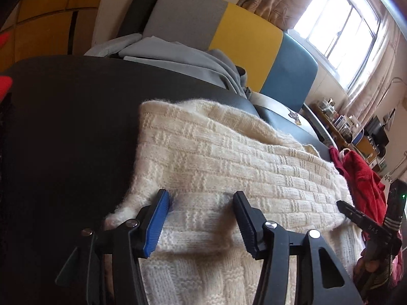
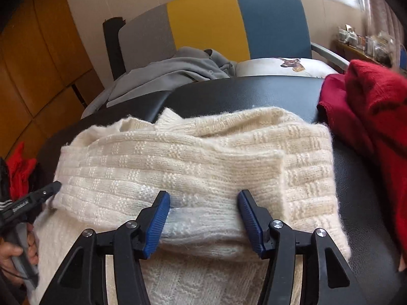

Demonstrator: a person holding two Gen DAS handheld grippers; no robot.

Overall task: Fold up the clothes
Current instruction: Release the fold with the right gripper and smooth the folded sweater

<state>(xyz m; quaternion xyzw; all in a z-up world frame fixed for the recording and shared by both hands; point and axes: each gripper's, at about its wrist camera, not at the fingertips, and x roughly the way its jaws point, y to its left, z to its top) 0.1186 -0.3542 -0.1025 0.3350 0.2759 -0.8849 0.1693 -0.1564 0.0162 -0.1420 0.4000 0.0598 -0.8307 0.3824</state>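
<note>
Cream sweater [image 2: 193, 157] lies partly folded on the black table [image 2: 361, 193], folded hem at the near edge. Left hand-held gripper [image 1: 201, 218] and right hand-held gripper [image 2: 203, 218] both spread wide, folded hem between the fingers, not pinched. Bare table left of the knit; red garment [image 2: 368, 106] crowds the right side. Sweater's near part cut off below. Chunky basket-weave knit, fuzzy edges.
</note>
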